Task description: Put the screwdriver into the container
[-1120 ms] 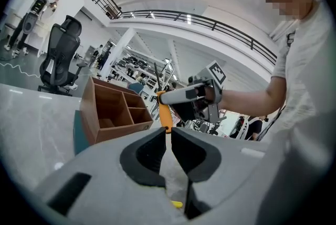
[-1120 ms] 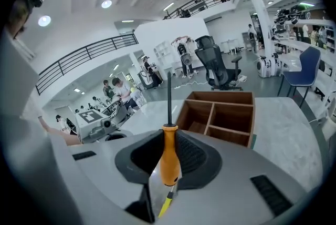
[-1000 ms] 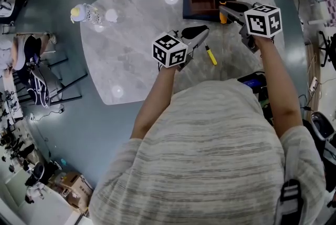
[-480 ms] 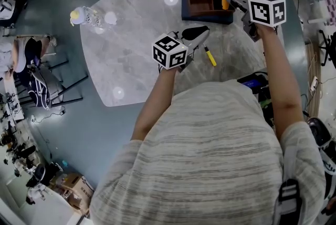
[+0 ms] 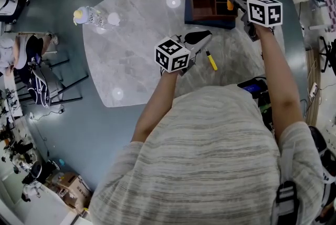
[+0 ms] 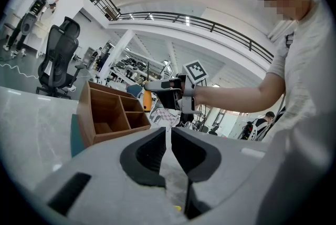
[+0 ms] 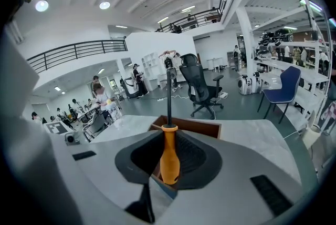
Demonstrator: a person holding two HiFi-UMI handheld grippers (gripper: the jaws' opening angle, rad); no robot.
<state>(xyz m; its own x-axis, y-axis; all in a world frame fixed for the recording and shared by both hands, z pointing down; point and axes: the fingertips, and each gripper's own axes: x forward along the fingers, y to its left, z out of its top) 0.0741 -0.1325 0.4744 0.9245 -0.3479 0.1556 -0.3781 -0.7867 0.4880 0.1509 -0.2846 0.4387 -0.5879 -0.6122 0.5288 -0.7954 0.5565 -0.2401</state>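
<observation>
a grey marble table (image 5: 136, 45) stands on a blue-grey floor (image 5: 79, 129); black office chair (image 7: 202, 87), round ceiling lights (image 7: 42, 6), railed balcony (image 7: 73, 51) along white walls.

Reaching over the far right corner of the table (image 5: 131, 34), the person's bare right arm stretches almost straight, its right gripper (image 5: 231, 0) clamped on the orange handle of a screwdriver (image 7: 169, 158) held with the shaft pointing up. The left arm stays bent and closer in. The left gripper (image 5: 203, 38) is nearer the table's near edge, jaws drawn together on nothing.
</observation>
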